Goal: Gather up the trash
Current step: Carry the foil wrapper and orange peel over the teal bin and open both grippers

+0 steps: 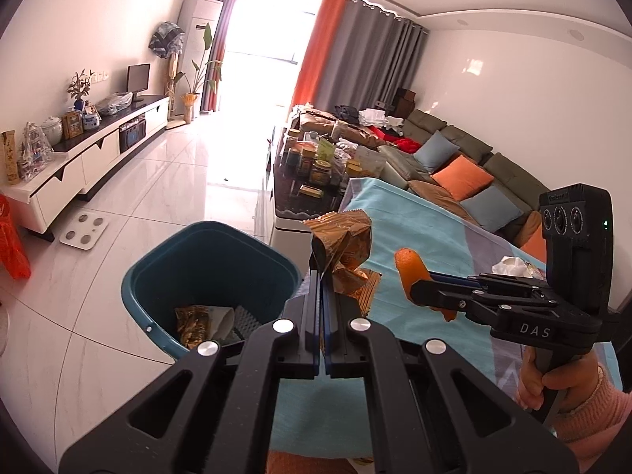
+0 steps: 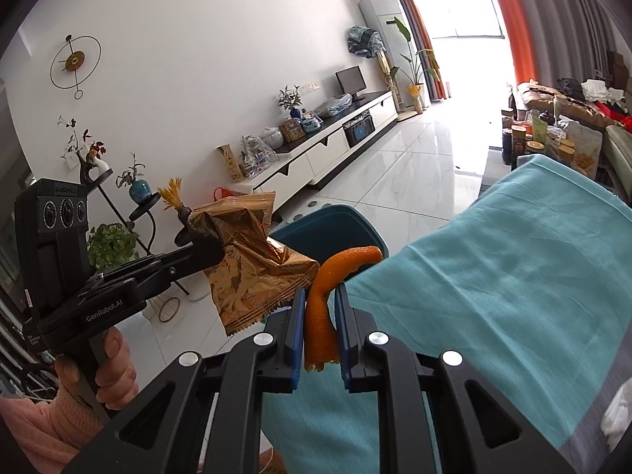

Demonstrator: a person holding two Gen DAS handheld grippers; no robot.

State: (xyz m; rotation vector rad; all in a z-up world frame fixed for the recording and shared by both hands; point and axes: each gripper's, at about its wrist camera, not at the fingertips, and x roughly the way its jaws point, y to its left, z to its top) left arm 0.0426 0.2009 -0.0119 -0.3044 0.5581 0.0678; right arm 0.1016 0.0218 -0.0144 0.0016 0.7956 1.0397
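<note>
The left gripper [image 1: 320,272] is pinching a crumpled gold foil wrapper [image 1: 347,252], its fingers [image 1: 314,300] pressed nearly together on the foil's lower edge. From the left wrist view the wrapper is hanging just beside the near rim of the teal bin [image 1: 209,272], above the edge where the bench [image 1: 426,245], covered in a turquoise cloth, is meeting the bin. Inside the bin, 1 gold wrapper [image 1: 193,326] is already lying on the bottom.

The right gripper [image 2: 320,316] is holding a strip of orange peel [image 2: 322,300], its blue-padded fingers [image 2: 296,335] standing narrow on either side of the peel, which is curling up and over toward the bin [image 2: 335,233].

Judging by this, the carrying step is under way: both pieces are lifted and heading for the bin, neither yet over its opening. The next move probably calls for shifting each gripper out over the mouth before letting go, since the foil is light and could drift onto the floor [image 1: 158,181]. White crumpled tissue [image 1: 511,265] is lying farther along the bench, likely the next pickup.
</note>
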